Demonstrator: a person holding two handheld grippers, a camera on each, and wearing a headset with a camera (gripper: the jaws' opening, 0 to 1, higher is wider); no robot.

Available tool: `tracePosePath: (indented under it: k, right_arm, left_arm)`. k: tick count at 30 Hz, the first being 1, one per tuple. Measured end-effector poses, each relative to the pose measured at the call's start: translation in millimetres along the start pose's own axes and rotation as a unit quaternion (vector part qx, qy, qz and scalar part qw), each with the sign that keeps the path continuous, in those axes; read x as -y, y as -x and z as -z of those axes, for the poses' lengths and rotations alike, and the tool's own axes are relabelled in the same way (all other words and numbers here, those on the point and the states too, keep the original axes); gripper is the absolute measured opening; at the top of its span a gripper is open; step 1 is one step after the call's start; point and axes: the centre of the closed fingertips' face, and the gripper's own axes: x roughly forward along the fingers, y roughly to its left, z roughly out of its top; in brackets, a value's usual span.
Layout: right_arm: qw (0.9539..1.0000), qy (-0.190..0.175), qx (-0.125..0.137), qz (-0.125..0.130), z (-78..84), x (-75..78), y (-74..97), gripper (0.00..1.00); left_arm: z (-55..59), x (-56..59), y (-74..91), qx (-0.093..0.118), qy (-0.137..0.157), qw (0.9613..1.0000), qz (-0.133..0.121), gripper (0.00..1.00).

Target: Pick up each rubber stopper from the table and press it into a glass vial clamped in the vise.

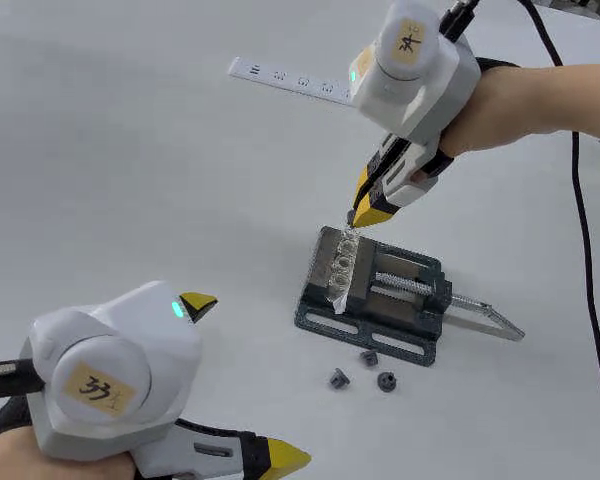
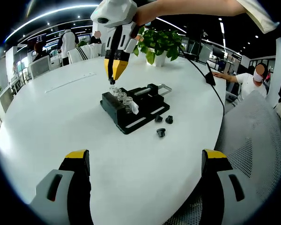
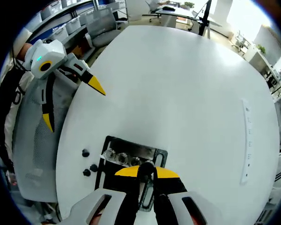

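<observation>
Two-handed, working over a round white table (image 1: 130,150). Clenching the right gripper (image 1: 360,217) on a small dark stopper (image 3: 146,168), mostly hidden between the yellow tips and hard to make out from the head view. Hovering that gripper tip-down over the far end of a row of clear glass vials (image 1: 342,265), too close to tell touching from just above. Holding the left gripper (image 2: 146,159) released, jaws spread wide, near the table's edge and well apart from the black metal bench vise (image 1: 416,292) clamping the vials upright. Counting three loose dark grey rubber stoppers (image 1: 369,357) on the table just beside the vise's base, apart from one another. Failing to settle the number of vials, glass blurring into glass, with a white scrap (image 1: 338,300) covering the near end of the row. Losing part of a long white power strip (image 1: 285,78) behind the right gripper's body, and following a black cable (image 1: 580,230) off the picture's lower edge.
</observation>
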Motion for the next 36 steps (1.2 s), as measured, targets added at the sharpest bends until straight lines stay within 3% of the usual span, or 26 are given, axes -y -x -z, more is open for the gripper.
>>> tracePosePath:
  k: [36]
  right_arm:
    - [0.9998,0.007,-0.013,-0.010,3.8,-0.8,-7.3,0.06]
  left_arm:
    - [0.5,-2.4,0.6,0.002,0.013,0.9999,-0.003,0.99]
